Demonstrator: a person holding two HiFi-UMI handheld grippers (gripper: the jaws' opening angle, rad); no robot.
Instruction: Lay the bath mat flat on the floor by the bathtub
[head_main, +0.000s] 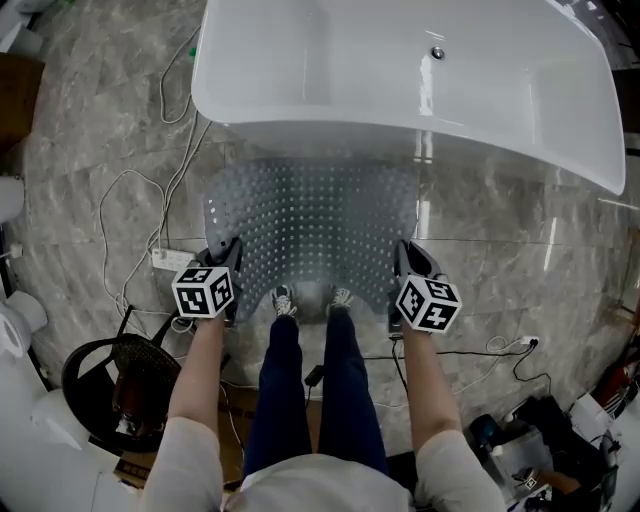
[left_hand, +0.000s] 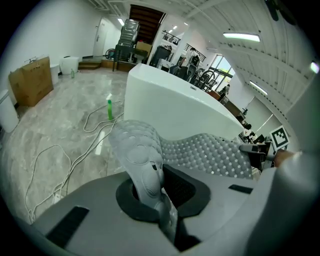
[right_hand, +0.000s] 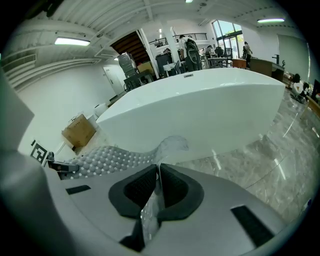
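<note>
Grey, see-through plastic studded with small round bumps is seen spread in front of the person: the bath mat (head_main: 310, 215) is held up by its two near corners. The left near corner is pinched by the left gripper (head_main: 227, 258), whose jaws are pressed together on a bunched fold of the mat that stands up out of them. The right near corner is clamped in the same way by the right gripper (head_main: 407, 262), its jaws closed on a thin, flat edge of the plastic. Between the two grips the near edge is let sag in a shallow curve, and the person's shoes (head_main: 284, 300) are seen just under that curve. The rest of the mat is stretched away toward the white bathtub (head_main: 400, 70), with its far edge lying close to the tub's base; whether that edge is touching the marble floor (head_main: 500, 240) cannot be told. White cables (head_main: 130, 200) are strewn over the floor to the left of the mat, and a white power strip (head_main: 163, 259) is lying just beside the left gripper. A green bottle (left_hand: 109, 109) is stood on the floor near the tub's far end, and a cardboard box (left_hand: 31, 80) is set well apart by the wall.
</note>
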